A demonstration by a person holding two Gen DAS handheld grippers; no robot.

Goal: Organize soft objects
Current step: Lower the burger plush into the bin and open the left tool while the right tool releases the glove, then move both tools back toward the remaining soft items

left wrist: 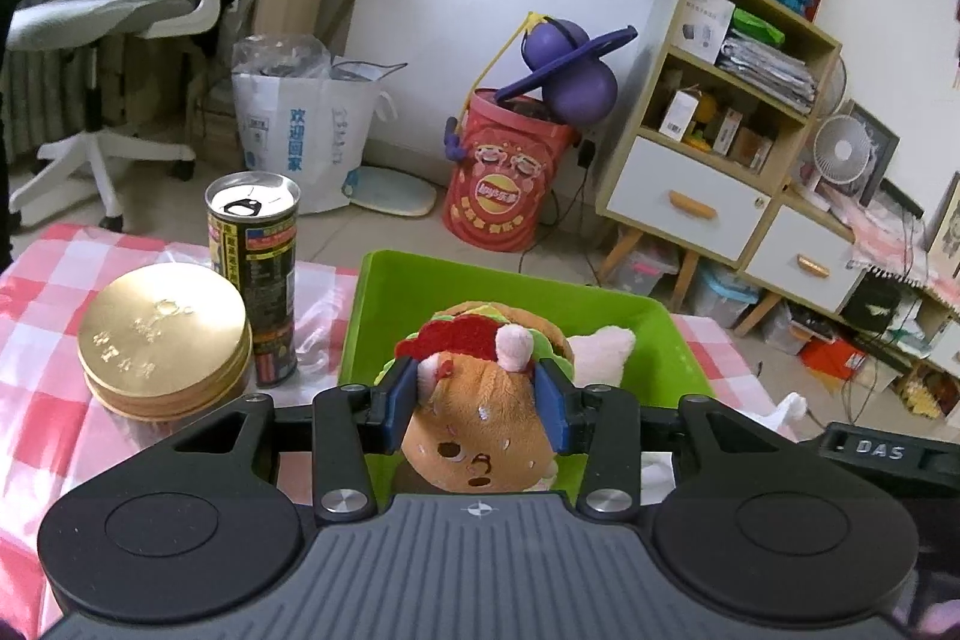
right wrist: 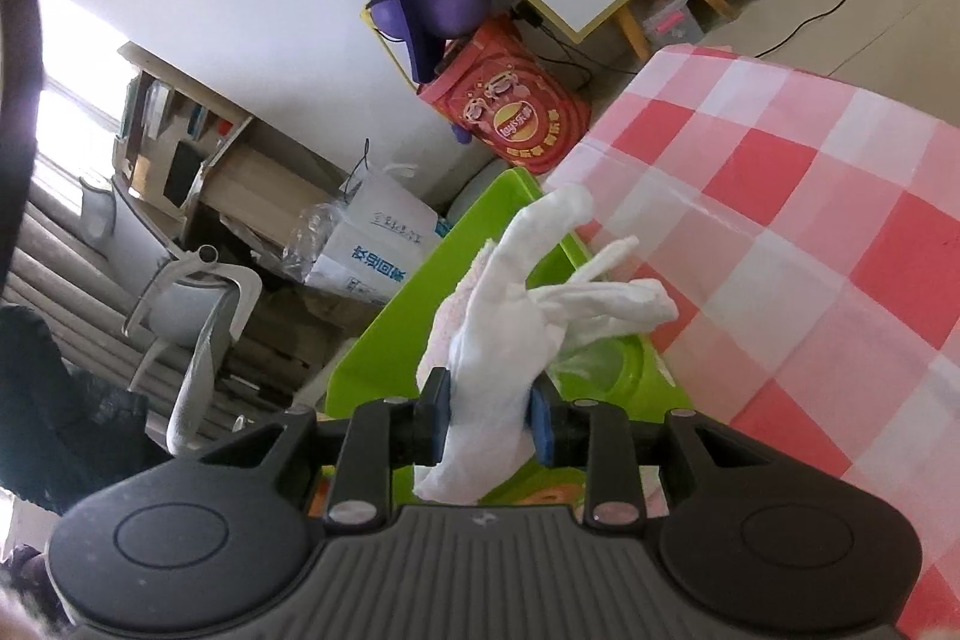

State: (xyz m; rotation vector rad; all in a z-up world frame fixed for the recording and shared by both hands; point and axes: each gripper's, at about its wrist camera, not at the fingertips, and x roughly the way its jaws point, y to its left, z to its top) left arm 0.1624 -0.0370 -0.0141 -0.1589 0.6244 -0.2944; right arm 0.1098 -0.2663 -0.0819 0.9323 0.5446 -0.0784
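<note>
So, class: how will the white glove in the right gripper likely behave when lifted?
The white glove is probably floppy: its fingers droop and splay beyond the right gripper. It looks thin, so likely light. Being cloth, it should not roll.

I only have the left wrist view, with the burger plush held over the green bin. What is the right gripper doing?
Observer: The right gripper is shut on a white glove.
Operator: Where is that glove relative to the bin?
Observer: It hangs over the green bin, near the edge beside the pink checked cloth.
Operator: Is anything under it in the bin?
Observer: Yes, a pale pink soft item lies just behind the glove, inside the bin.
</note>
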